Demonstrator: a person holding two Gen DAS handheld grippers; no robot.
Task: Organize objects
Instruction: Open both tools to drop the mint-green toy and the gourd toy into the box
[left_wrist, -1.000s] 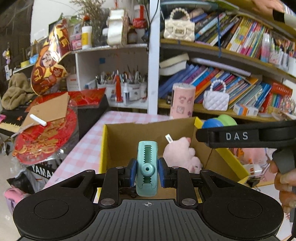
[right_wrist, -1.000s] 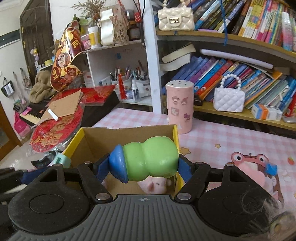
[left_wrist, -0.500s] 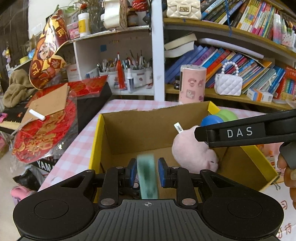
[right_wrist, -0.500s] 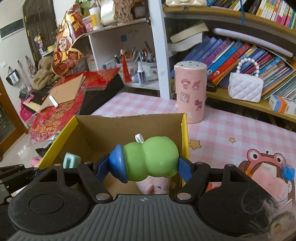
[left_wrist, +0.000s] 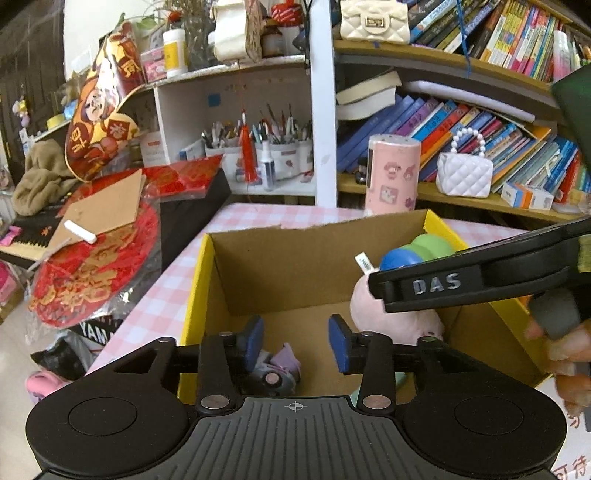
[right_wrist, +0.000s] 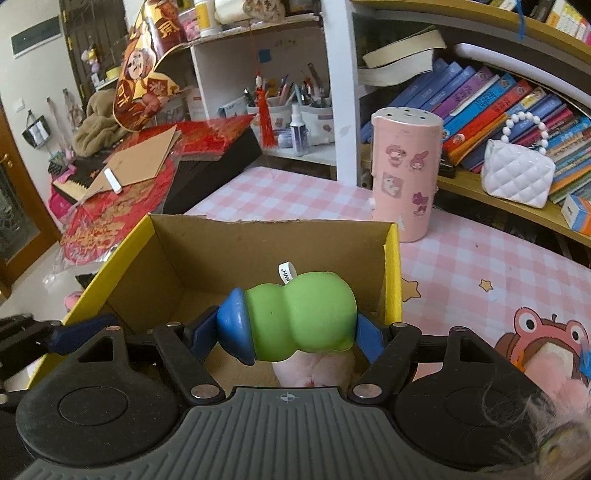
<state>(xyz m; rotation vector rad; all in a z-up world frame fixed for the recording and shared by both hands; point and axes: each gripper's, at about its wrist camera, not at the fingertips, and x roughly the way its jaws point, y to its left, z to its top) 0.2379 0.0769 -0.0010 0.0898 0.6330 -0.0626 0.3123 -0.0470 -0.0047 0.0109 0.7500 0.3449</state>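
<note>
Gripping green toy (right_wrist: 301, 317) over box (right_wrist: 391, 280), right gripper (right_wrist: 286, 338), left gripper (left_wrist: 295, 345) just parted, empty.

The cardboard box (right_wrist: 391, 266) sits on the table (right_wrist: 480, 258) near its left edge. The plush toy (left_wrist: 399, 317) lies inside against the box's right wall. The cylindrical canister (right_wrist: 404, 177) stands behind the box's far right corner, the bookshelf (right_wrist: 509, 206) behind it.

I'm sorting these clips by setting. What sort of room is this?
Probably a child's study or playroom at home. Shelves packed with books, cups of pens in a white cubby, and a table with a pink checked cloth holding a cardboard box of toys all point that way.
</note>
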